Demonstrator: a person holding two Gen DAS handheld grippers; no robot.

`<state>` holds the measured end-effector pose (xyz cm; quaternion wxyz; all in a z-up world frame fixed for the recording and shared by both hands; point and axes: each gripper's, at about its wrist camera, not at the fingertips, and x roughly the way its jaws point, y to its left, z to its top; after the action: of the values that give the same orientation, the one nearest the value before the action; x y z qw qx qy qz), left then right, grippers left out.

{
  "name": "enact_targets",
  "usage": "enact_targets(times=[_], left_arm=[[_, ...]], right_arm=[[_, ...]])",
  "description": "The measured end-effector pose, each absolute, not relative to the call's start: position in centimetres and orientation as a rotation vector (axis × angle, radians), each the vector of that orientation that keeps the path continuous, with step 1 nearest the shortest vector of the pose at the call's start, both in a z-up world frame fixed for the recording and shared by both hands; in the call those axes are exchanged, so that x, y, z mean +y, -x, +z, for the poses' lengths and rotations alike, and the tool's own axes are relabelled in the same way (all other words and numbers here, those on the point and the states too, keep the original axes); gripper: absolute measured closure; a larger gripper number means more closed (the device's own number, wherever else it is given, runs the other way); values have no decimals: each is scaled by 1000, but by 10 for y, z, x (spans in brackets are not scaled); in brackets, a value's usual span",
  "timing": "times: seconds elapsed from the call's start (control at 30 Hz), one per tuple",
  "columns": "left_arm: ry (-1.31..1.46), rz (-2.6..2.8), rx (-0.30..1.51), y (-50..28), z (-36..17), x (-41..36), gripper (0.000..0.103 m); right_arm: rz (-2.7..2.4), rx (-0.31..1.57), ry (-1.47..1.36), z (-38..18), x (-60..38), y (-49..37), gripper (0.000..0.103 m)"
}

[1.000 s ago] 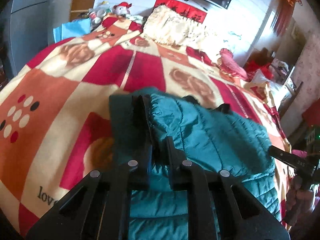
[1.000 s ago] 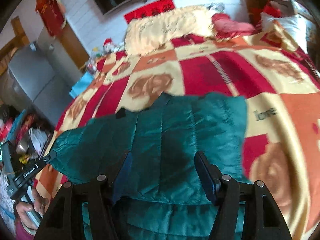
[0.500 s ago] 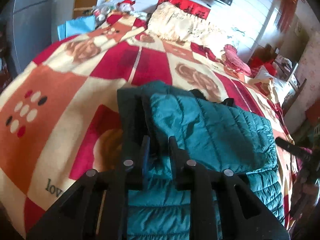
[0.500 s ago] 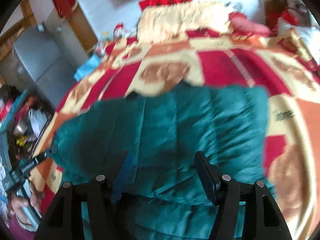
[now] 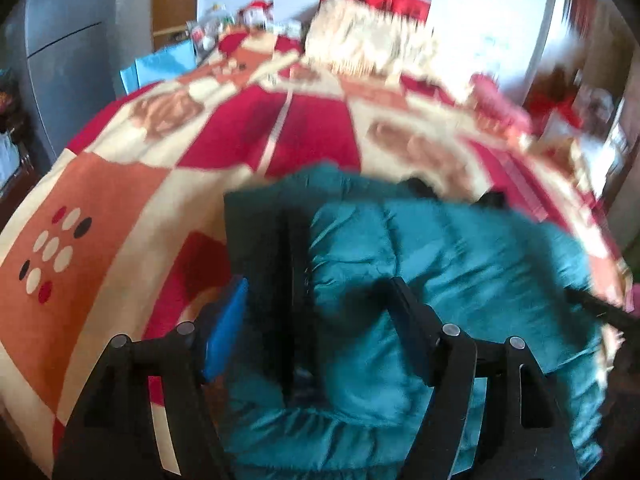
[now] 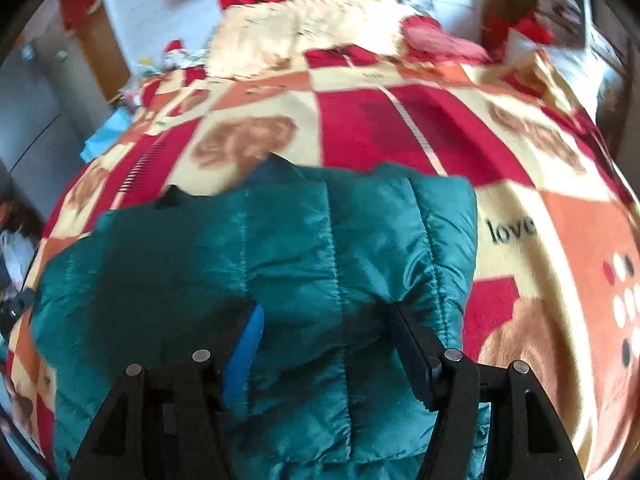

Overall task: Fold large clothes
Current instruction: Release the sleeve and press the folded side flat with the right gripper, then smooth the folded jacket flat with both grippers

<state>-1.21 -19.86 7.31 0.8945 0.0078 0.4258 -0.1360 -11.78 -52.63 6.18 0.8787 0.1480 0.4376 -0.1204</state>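
The jacket lay on the blanket at the near side of the bed, its far edge squared off beside the word "love". From how it lay, one fold looked done: a quilted teal panel sat doubled over the layer beneath, and in the left view a dark strip of lining showed along the left side where the top layer stopped short.

My left gripper was opening at that moment, its jaws spreading apart above the lining strip and the folded edge. Cloth lay between them, but as far as the blurred picture showed, the pads pressed on nothing. My right gripper stood about half open over the middle of the top panel, gripping nothing, with the jacket under and between its jaws.

I judged the job partly done. The bundle was still wide and puffy, with loose fabric bunched nearest me, so it probably needed one more fold and some flattening. Where the sleeves were, I could not tell.
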Motion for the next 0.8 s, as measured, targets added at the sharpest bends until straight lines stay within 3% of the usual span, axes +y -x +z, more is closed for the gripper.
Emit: enact_targets(times=[0.17,0.5,0.8], left_arm=[[-40,-270,888,6,54,-212,32],[-46,-273,877,5,53,-214,32],[-78,-269,868,6,50,-218,30]], right_arm=[[-260,914,-327,52,-537,118,40],[-118,810,-282,97,-490,111,40],[-148,922,-215,46,-459,63,39]])
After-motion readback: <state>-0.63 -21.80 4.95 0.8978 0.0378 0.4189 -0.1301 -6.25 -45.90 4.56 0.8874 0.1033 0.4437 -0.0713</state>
